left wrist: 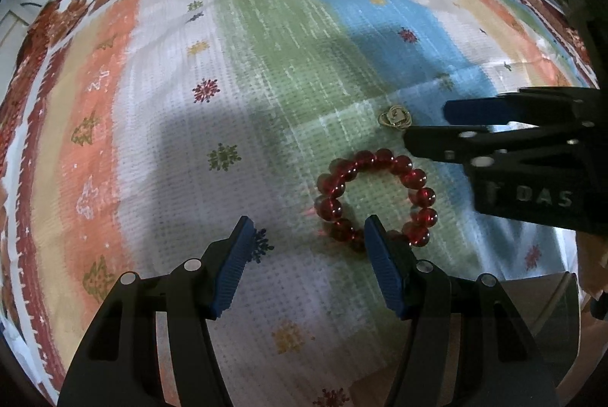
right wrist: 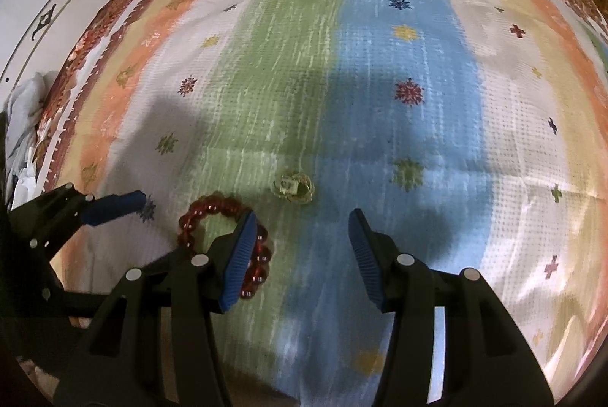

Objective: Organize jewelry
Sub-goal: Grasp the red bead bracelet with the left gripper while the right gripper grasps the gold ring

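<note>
Two open tongs (left wrist: 307, 230) (right wrist: 302, 222), red bracelet (left wrist: 374, 196) between, ring (right wrist: 293, 187) ahead

Striped cloth (left wrist: 266, 72) w/ red bead bracelet (left wrist: 374, 196), gold ring (left wrist: 395, 118) just beside.

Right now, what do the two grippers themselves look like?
Both match: the left gripper and right gripper have black plastic fingers with round silver pins at the joints, each tipped with a ribbed blue pad. The right one's black body carries pale raised lettering. No cables or sleeves show.
</note>
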The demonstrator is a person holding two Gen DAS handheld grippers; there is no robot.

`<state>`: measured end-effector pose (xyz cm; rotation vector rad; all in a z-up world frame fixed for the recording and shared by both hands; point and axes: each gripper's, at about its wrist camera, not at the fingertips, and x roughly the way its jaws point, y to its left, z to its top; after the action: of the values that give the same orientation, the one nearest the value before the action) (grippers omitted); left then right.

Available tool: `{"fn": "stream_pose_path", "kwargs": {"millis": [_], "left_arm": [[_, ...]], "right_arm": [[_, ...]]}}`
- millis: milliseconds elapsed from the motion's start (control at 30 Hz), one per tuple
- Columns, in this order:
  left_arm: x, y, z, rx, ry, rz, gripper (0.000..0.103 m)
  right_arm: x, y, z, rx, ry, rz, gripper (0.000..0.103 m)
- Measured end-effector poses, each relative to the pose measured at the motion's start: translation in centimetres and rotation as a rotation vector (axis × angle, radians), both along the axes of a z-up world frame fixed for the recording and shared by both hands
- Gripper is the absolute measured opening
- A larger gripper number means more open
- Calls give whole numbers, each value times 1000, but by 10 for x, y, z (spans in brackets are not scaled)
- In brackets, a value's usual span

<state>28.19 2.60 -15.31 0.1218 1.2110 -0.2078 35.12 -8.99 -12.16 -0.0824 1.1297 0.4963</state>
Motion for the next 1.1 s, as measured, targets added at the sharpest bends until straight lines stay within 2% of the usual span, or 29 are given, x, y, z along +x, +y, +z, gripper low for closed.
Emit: {"fn": "stream_pose_path", "kwargs": {"millis": [233,367,600,700,767,800,833,900,1100], "left_arm": [[6,-3,-3,3,0,-24,60],[10,-4,-3,-22,0,-37,60],[8,-14,-11,31,-1,-93,57],[8,-15,-12,37,0,-117,55],[6,-16,-13,37,2,-130,47],[6,-17,-14,41,1,-135,38],[6,-16,-14,43,1,-132,26],[9,-11,-14,55,4,-91,13],[10,-5,-9,0,11,-49,13]], "right_arm": [[11,10,-6,-31,0,20,52],[16,12,-9,-28,9,39,53],[17,14,-11,-46,9,62,53],[17,14,-12,-60,2,60,48],[17,15,-12,-80,-12,55,37],[18,13,-13,-84,-16,44,33],[20,9,-14,-78,-16,32,22],[23,3,-15,-42,5,25,22],[23,-1,-13,-24,9,14,19]]}}
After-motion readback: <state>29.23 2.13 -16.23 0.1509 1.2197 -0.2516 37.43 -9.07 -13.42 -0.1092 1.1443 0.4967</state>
